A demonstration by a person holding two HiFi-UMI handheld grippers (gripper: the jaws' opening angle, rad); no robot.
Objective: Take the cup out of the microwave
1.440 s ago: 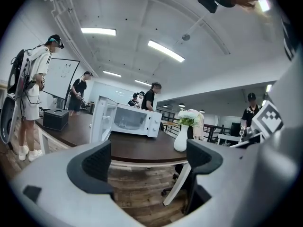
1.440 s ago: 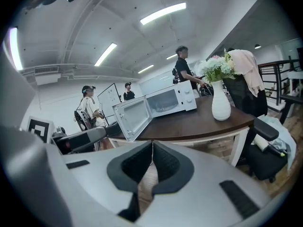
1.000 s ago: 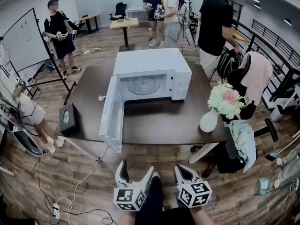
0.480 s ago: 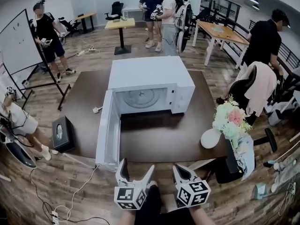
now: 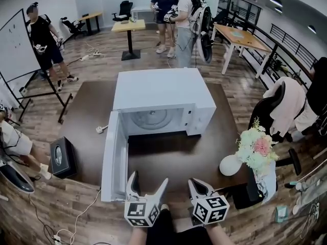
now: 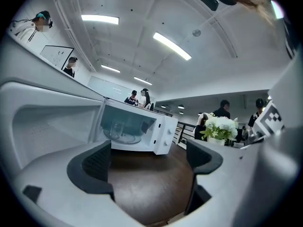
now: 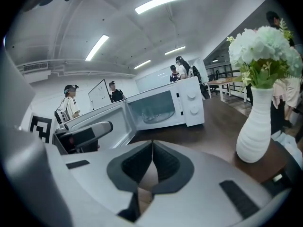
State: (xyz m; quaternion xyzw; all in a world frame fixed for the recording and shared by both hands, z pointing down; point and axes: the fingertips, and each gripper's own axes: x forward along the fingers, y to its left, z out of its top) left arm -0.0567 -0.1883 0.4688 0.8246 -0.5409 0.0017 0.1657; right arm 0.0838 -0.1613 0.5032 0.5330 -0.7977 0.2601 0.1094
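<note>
Barely getting going here: the microwave (image 5: 163, 93) is sitting at 12 o'clock on the bench (image 5: 168, 162) with its door (image 5: 115, 157) hanging open, the cup (image 6: 116, 127) is waiting inside, and the left gripper (image 5: 149, 180) with fingers gaping wide and the right gripper (image 5: 196, 185) with fingers pressing together are hovering empty at 6 o'clock.

Dark brown table (image 5: 168, 157) | centre to 12 o'clock: white microwave (image 5: 158, 91), door open | 4 o'clock: white vase (image 5: 230, 165) of flowers | 9 o'clock: plug (image 5: 99, 129) | 8 o'clock corner: black box (image 5: 62, 157)
</note>
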